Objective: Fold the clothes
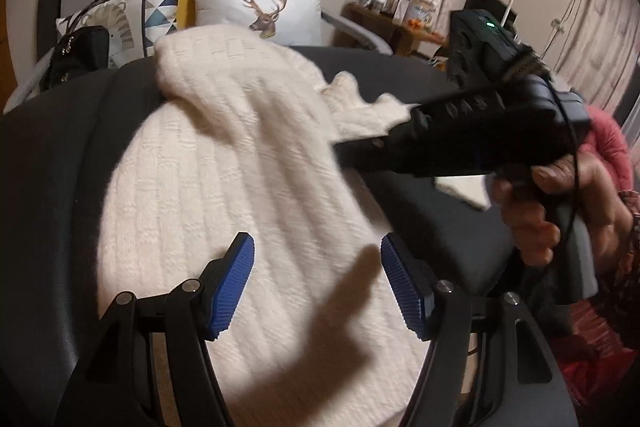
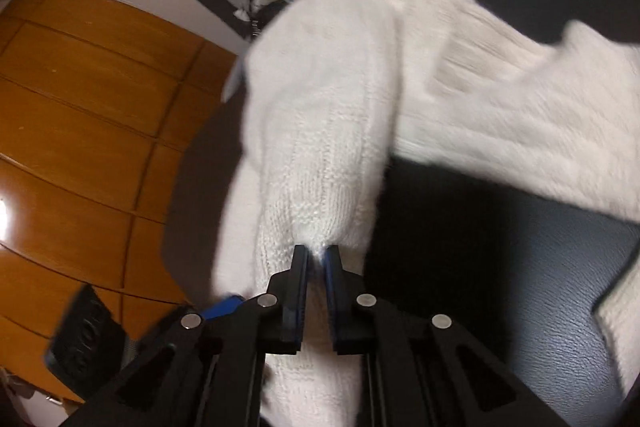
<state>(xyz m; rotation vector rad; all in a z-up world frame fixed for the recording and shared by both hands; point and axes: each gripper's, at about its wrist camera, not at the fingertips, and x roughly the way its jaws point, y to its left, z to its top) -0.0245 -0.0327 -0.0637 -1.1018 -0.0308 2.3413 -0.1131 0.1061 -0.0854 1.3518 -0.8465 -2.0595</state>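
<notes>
A cream knitted sweater (image 1: pixel 224 163) lies spread on a dark padded surface (image 1: pixel 48 187). My left gripper (image 1: pixel 316 283) is open just above the sweater's near part, holding nothing. My right gripper (image 2: pixel 316 255) is shut on a pinched fold of the sweater (image 2: pixel 320 163) and holds it lifted off the surface. In the left wrist view the right gripper (image 1: pixel 384 143) reaches in from the right over the sweater, with the cloth draped from its tips.
Cushions, one with a deer print (image 1: pixel 264 11), and a black handbag (image 1: pixel 76 55) sit behind the surface. A wooden floor (image 2: pixel 80 107) lies to the left. A cluttered side table (image 1: pixel 400 15) and curtains stand at the back right.
</notes>
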